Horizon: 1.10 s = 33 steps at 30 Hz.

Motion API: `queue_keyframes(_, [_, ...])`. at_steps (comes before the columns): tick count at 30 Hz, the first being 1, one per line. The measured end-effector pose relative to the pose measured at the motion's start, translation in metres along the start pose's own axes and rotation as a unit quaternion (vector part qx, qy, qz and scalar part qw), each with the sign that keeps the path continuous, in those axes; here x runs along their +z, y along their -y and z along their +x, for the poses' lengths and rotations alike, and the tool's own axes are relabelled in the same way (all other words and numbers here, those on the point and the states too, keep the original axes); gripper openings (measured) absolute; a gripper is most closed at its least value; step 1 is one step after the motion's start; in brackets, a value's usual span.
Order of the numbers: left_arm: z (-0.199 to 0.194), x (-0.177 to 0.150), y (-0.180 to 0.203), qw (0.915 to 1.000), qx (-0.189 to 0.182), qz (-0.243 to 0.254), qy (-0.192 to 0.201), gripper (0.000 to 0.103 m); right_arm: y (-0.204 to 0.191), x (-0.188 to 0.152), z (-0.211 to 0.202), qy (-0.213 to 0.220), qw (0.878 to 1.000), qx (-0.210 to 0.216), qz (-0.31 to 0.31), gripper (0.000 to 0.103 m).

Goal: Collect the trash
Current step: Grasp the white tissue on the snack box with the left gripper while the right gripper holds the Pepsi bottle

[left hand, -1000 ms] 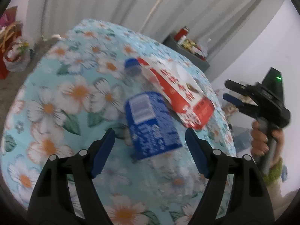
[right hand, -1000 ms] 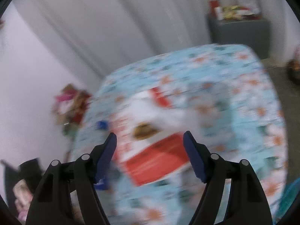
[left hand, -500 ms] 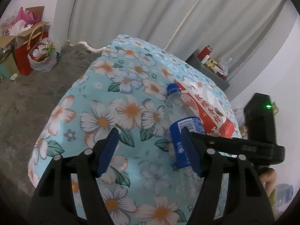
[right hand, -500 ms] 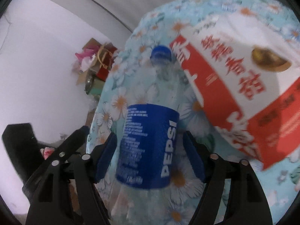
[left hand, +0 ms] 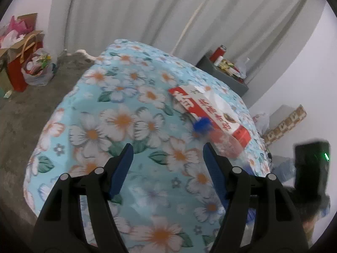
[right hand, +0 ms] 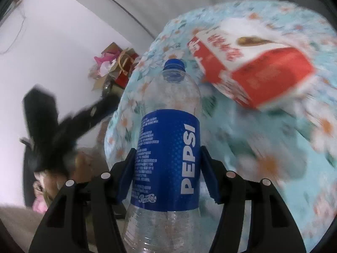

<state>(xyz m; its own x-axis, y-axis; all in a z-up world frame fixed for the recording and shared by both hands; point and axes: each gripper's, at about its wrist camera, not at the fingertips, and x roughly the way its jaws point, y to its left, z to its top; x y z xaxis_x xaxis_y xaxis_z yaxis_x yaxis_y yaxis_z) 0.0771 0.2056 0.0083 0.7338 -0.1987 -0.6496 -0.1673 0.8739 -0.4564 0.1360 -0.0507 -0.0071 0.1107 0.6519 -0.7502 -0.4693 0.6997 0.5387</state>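
The right hand-held gripper (right hand: 167, 166) has just been closing, and its blue pads now sit against both sides of the blue label of an empty Pepsi bottle (right hand: 168, 147), clamped on it. The bottle's blue cap (right hand: 173, 64) points away from the camera, over a desk covered by a floral cloth (right hand: 273, 147). A red and white tissue box (right hand: 252, 69) lies on the cloth just beyond the bottle. The left hand-held gripper (left hand: 167, 168) hovers over the cloth with its jaws apart and nothing between them, though they have been closing slightly
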Motion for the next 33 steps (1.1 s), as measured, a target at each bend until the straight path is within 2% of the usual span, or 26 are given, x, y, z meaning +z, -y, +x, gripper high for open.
queue_keyframes(3, [0.008,0.001,0.014,0.9998,-0.009,0.016,-0.010,0.064,0.009,-0.030,-0.035,0.025,0.999,-0.024,0.000,0.058])
queue_keyframes(6, [0.019,0.005,0.035,0.9989,-0.021,0.036,-0.021,0.064,0.031,-0.054,-0.074,0.062,0.996,-0.052,0.032,0.058])
queue_keyframes(8, [0.025,0.009,0.049,0.9980,-0.033,0.049,-0.023,0.064,0.049,-0.065,-0.098,0.092,0.991,-0.066,0.067,0.058])
queue_keyframes(11, [0.033,0.018,0.074,0.9958,-0.055,0.072,-0.017,0.064,0.087,-0.076,-0.133,0.142,0.977,-0.090,0.130,0.058])
queue_keyframes(15, [0.055,0.038,0.111,0.9911,-0.071,0.112,-0.010,0.064,0.126,-0.076,-0.146,0.171,0.959,-0.112,0.195,0.058])
queue_keyframes(18, [0.082,0.053,0.137,0.9871,-0.070,0.143,-0.019,0.064,0.149,-0.071,-0.138,0.181,0.948,-0.104,0.238,0.058])
queue_keyframes(21, [0.114,0.062,0.155,0.9832,-0.045,0.172,-0.040,0.064,0.163,-0.068,-0.126,0.184,0.943,-0.090,0.263,0.059])
queue_keyframes(24, [0.150,0.065,0.165,0.9795,0.006,0.192,-0.059,0.064,0.171,-0.066,-0.114,0.178,0.942,-0.085,0.272,0.059])
queue_keyframes(27, [0.172,0.065,0.167,0.9763,0.027,0.201,-0.074,0.063,0.173,-0.069,-0.112,0.173,0.941,-0.082,0.277,0.059])
queue_keyframes(32, [0.200,0.059,0.170,0.9651,0.082,0.236,-0.080,0.050,0.179,-0.069,-0.107,0.172,0.941,-0.070,0.283,0.059])
queue_keyframes(33, [0.202,0.057,0.171,0.9620,0.091,0.245,-0.077,0.045,0.179,-0.069,-0.106,0.172,0.941,-0.070,0.283,0.059])
